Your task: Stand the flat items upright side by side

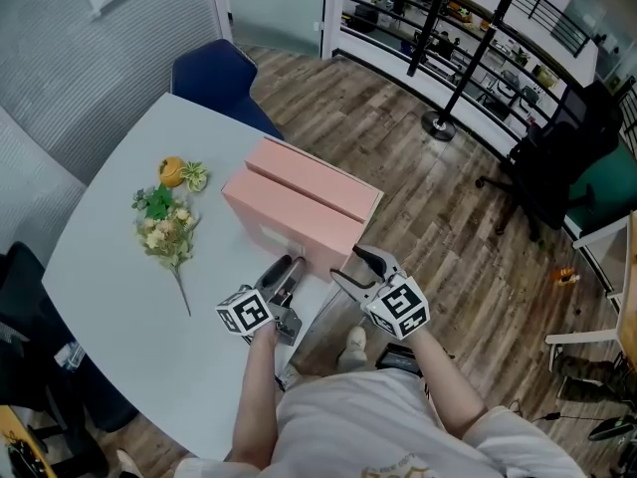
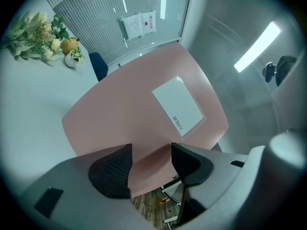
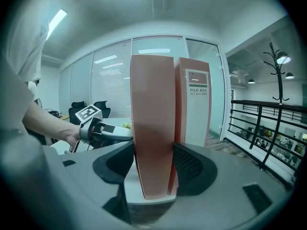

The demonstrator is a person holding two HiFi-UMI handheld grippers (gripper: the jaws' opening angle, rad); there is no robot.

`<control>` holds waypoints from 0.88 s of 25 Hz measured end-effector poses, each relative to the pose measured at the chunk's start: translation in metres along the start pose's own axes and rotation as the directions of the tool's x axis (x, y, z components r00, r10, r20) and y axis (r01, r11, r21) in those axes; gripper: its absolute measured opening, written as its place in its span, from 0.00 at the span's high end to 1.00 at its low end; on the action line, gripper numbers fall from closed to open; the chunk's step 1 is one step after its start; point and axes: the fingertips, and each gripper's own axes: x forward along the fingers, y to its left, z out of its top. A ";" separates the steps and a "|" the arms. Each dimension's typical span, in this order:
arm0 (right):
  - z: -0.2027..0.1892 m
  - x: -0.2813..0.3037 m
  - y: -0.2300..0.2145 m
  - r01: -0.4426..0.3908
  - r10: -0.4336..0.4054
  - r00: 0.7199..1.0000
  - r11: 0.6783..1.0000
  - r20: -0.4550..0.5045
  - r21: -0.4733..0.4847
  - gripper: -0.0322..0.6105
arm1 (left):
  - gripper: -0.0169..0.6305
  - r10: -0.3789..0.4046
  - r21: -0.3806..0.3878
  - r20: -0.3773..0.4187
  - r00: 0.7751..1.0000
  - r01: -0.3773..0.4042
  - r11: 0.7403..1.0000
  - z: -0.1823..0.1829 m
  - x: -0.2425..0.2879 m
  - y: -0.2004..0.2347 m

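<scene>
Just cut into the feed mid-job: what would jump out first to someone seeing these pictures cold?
Two pink boxes stand upright side by side on the white table, the near pink file box in front of the far pink file box. The left hand-held gripper and right hand-held gripper both clamp the near one on the side facing the person. A small bouquet lies to the boxes' left.
</scene>
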 end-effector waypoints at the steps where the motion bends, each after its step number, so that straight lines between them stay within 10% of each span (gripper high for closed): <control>1: 0.000 0.000 0.000 0.003 -0.003 1.000 1.000 0.000 0.003 0.53 | 0.60 0.000 0.002 -0.001 1.000 0.000 1.000 0.000 0.000 -0.001; 14: -0.005 -0.018 -0.005 0.066 -0.069 0.997 0.992 0.021 0.106 0.53 | 0.60 0.000 0.075 -0.013 1.000 0.001 0.997 -0.002 -0.007 -0.023; 22: 0.003 -0.055 -0.021 0.093 -0.147 0.981 0.926 0.124 0.365 0.54 | 0.62 -0.007 0.209 0.005 1.000 0.006 0.978 0.013 -0.017 -0.057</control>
